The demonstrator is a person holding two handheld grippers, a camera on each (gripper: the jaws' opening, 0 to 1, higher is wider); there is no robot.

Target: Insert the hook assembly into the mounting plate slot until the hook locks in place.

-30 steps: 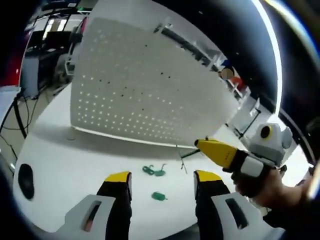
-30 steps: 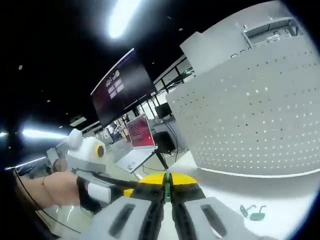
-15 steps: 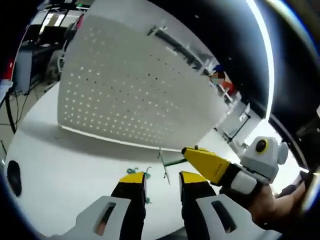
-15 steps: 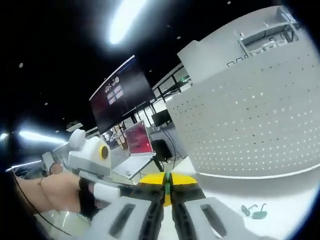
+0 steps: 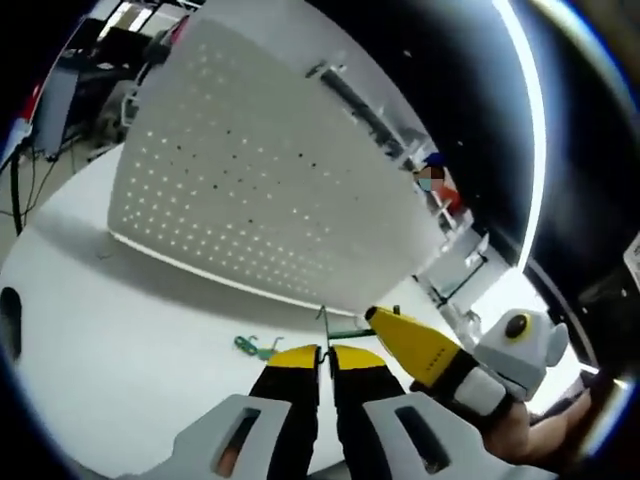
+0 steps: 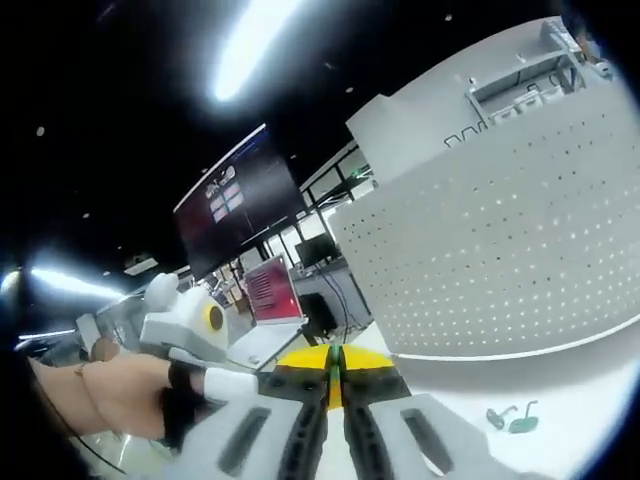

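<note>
Left gripper view
Left gripper (image 5: 321,357): rises from the bottom edge, yellow tips pressed nearly together on a thin wire hook (image 5: 322,330) whose end pokes up between them.
Right gripper (image 5: 400,335): enters from the right, its yellow tip slanting in toward the left gripper's tips and reaching the same hook; I cannot tell its jaw state from this side.
Hand (image 5: 535,448): wraps the right gripper's handle at the lower right edge, behind the white body.
Panel (image 5: 270,190): white perforated plate standing upright on the table, leaning away to the right in this tilted view.
Table (image 5: 110,330): white; the panel's foot rests on it.
Green clips (image 5: 255,346): small pieces lying on the table just left of the left gripper's tips, apart from the panel.

Right gripper view
Right gripper (image 6: 336,362): jaws closed, a green sliver of the hook (image 6: 336,372) pinched in the seam between the yellow tips.
Left gripper (image 6: 262,384): comes in from the left, tip meeting the right gripper's tips.
Hand (image 6: 110,395): grips the left gripper's handle at left, knuckles toward the camera.
Panel (image 6: 490,230): fills the right side, upright, well beyond the tips.
Green clips (image 6: 510,420): on the table at lower right, near the panel's foot.
Laptop (image 6: 268,300): open, red screen, in the background.
</note>
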